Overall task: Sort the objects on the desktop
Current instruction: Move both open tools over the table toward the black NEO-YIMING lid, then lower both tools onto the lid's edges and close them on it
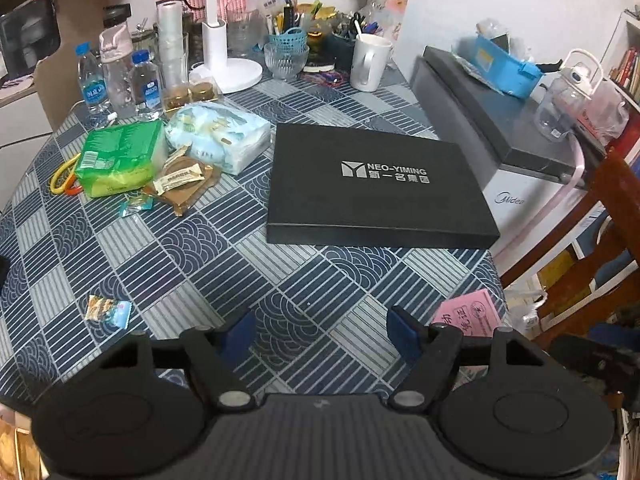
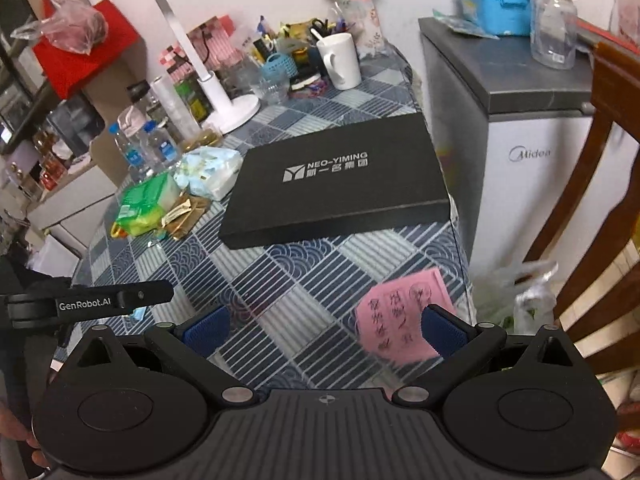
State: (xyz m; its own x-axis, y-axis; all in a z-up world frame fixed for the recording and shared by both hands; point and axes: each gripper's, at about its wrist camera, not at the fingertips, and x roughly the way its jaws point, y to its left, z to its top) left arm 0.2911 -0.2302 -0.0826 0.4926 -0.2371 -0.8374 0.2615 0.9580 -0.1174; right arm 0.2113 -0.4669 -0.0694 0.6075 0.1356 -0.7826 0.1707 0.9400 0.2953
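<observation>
Though jaws agape, pink slip (image 2: 402,314) between.

Twin near-table views (shared black box (image 1: 376,184))

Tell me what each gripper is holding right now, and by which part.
Nothing is held. The left gripper and right gripper both hover open over the tablecloth, with only air between their fingers.

Patterned blue table (image 1: 320,292): black box (image 1: 372,188) centre, snack packs (image 1: 120,156) 10 o'clock, pink slip (image 1: 472,312) 4 o'clock, mug (image 1: 370,62) 12 o'clock.
</observation>
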